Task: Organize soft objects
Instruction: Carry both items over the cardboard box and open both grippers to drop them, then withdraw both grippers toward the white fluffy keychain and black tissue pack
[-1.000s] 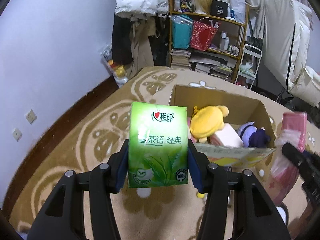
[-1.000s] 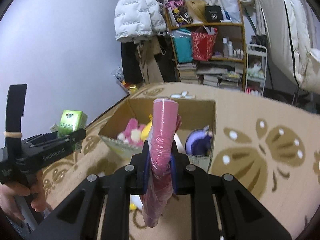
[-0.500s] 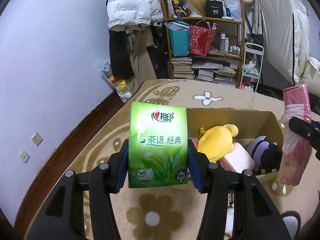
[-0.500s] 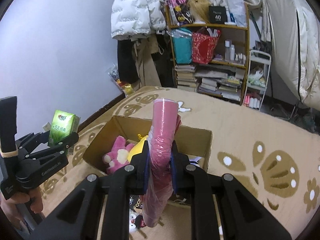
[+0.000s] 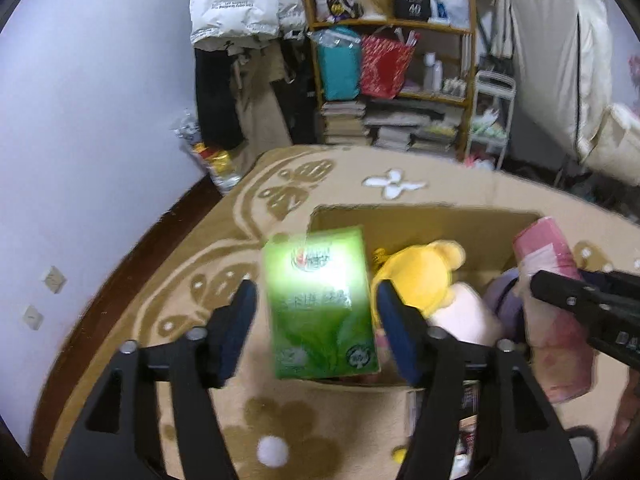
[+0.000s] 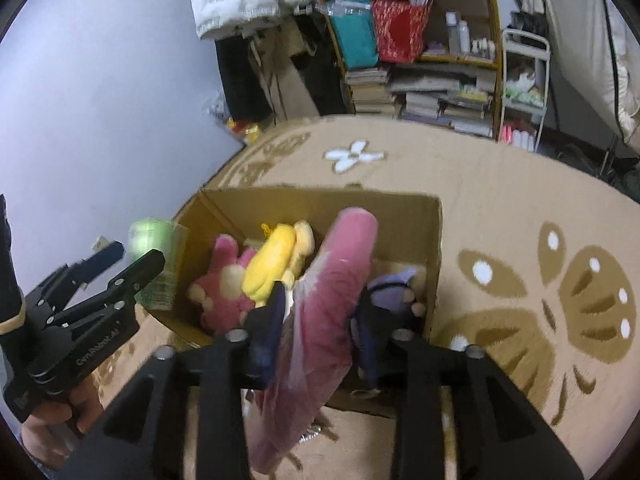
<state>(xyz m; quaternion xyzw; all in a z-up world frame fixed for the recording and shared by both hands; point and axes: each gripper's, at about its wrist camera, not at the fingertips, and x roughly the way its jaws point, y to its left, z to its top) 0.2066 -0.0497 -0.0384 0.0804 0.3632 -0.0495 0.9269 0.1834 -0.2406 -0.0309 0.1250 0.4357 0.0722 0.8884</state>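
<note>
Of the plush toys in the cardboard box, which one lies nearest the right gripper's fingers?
The purple plush toy, tucked in the box's near right corner beside the right gripper's right finger. The yellow plush and pink plush lie further left.

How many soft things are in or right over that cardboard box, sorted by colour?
Green: 1, tissue pack
Yellow: 1, plush
Pink: 3, plush, wrapped roll, pale block
Purple: 1, plush
Total: 6
</note>
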